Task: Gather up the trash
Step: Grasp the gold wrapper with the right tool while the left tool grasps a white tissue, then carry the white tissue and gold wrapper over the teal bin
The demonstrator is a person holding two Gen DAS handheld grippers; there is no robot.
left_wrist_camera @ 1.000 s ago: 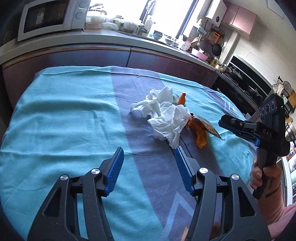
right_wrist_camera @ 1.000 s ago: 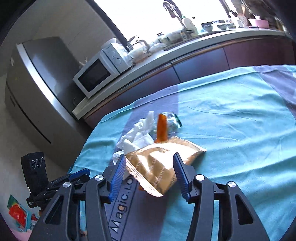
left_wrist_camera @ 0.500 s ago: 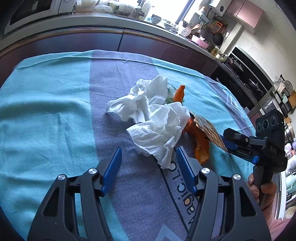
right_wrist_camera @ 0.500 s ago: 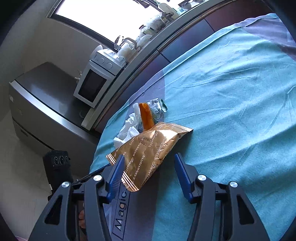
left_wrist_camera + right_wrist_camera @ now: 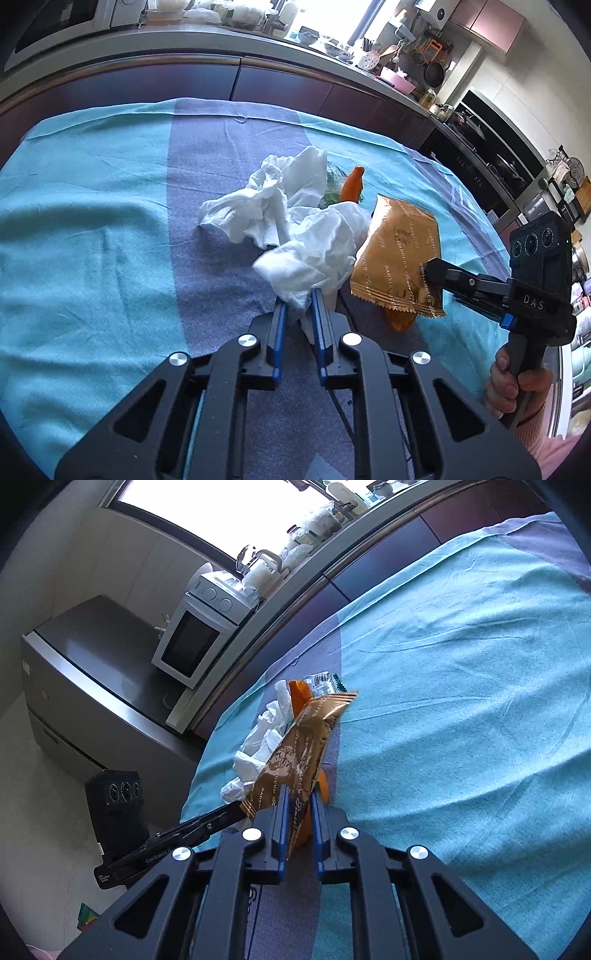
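1. Our left gripper (image 5: 296, 301) pinches the near tail of the crumpled white paper tissue (image 5: 314, 247); the tissue lies on the blue-and-teal cloth-covered table (image 5: 92, 229).
2. Our right gripper (image 5: 297, 801) clamps the crinkled gold foil snack packet (image 5: 306, 738), lifted above an orange wrapper (image 5: 351, 184); a white microwave (image 5: 195, 642) stands behind.

Left gripper (image 5: 298, 295) closed on white tissue (image 5: 314, 254); right gripper (image 5: 297, 794) closed on gold wrapper (image 5: 299, 749).
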